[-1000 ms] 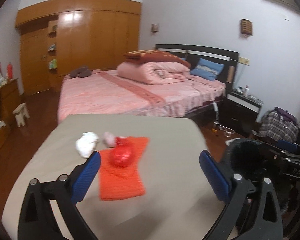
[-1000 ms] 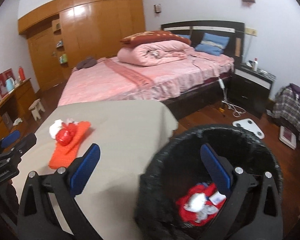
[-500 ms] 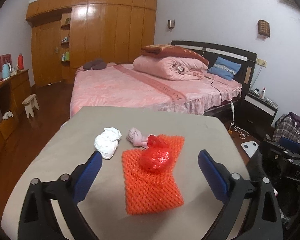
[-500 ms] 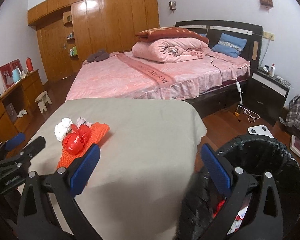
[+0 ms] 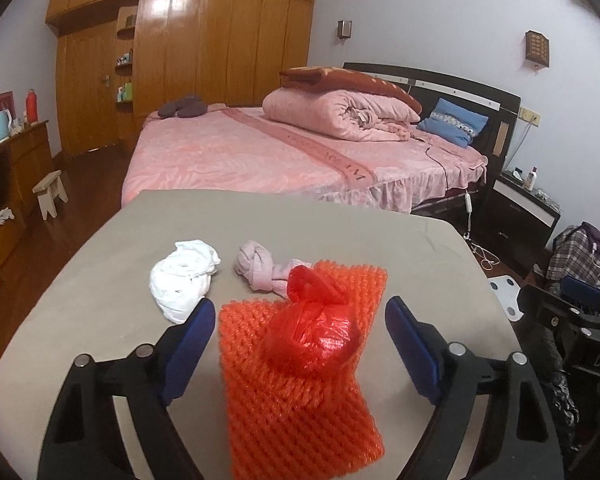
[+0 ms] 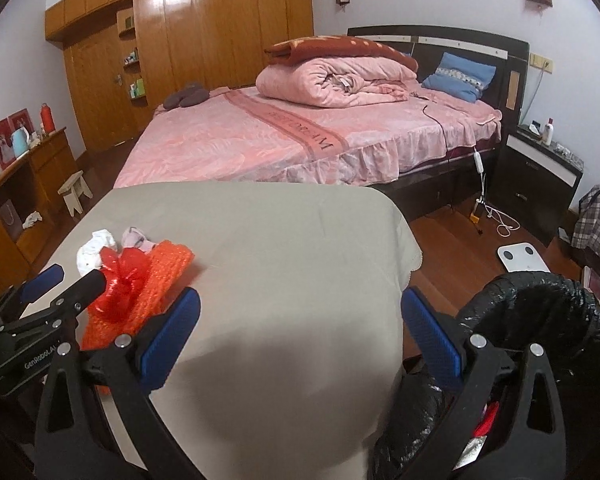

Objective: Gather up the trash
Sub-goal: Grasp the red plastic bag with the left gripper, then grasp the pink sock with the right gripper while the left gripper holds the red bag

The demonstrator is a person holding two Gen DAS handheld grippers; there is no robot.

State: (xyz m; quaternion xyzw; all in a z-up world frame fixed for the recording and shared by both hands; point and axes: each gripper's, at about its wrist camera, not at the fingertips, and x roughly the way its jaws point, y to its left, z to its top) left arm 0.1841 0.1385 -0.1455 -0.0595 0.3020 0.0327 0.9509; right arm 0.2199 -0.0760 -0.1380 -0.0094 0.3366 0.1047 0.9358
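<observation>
The left gripper [image 5: 296, 344] hovers over the near left part of the tabletop [image 5: 412, 248], jaws spread wide and holding nothing. Between its blue pads [image 5: 188, 340] lies a red bag [image 5: 312, 340], knotted at the top, resting on an orange net [image 5: 300, 392]. A pink wad [image 5: 260, 266] touches the net's far edge; a white wad [image 5: 184, 280] lies just left of it, close to the left pad. The right gripper [image 6: 300, 332] hangs over the tabletop's near right edge, jaws spread and empty. A black bin [image 6: 540, 344] stands on the floor beside the right corner, red and white scraps showing inside. A pink bed [image 5: 280, 156] stands beyond the far edge.
</observation>
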